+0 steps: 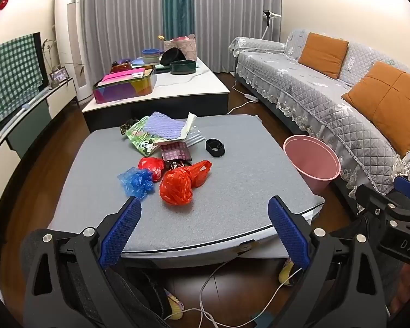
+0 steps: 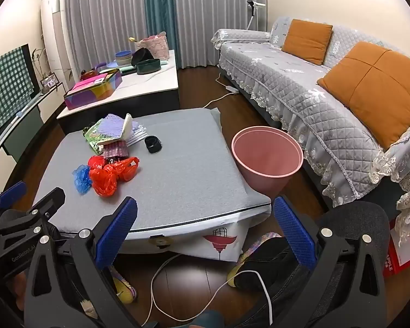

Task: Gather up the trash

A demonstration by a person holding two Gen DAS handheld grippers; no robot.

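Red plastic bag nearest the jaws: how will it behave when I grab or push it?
The red plastic bag looks crumpled and thin, so probably floppy, light and compressible. Pushed, it would likely slide on the grey table rather than roll, perhaps nudging the blue bag touching it.

**Crinkled plastic on matt grey cloth**

The tabletop (image 1: 232,186) is covered in a matt grey cloth with a fine, felt-like weave. On it, the red bags (image 1: 176,186) and the blue bag (image 1: 135,180) are thin, crinkled plastic with a glossy sheen. The green packet (image 1: 142,138) looks like printed glossy foil, and the lilac mat (image 1: 165,127) is bumpy and matt. The pink bin (image 2: 268,155) is smooth plastic, semi-matt. The left gripper (image 1: 205,229) has blue, knurled rubbery pads on matt black plastic with shiny metal bolts. The floor (image 2: 183,281) is dark polished wood. The sofa cover (image 2: 300,82) is quilted cloth with lace trim.
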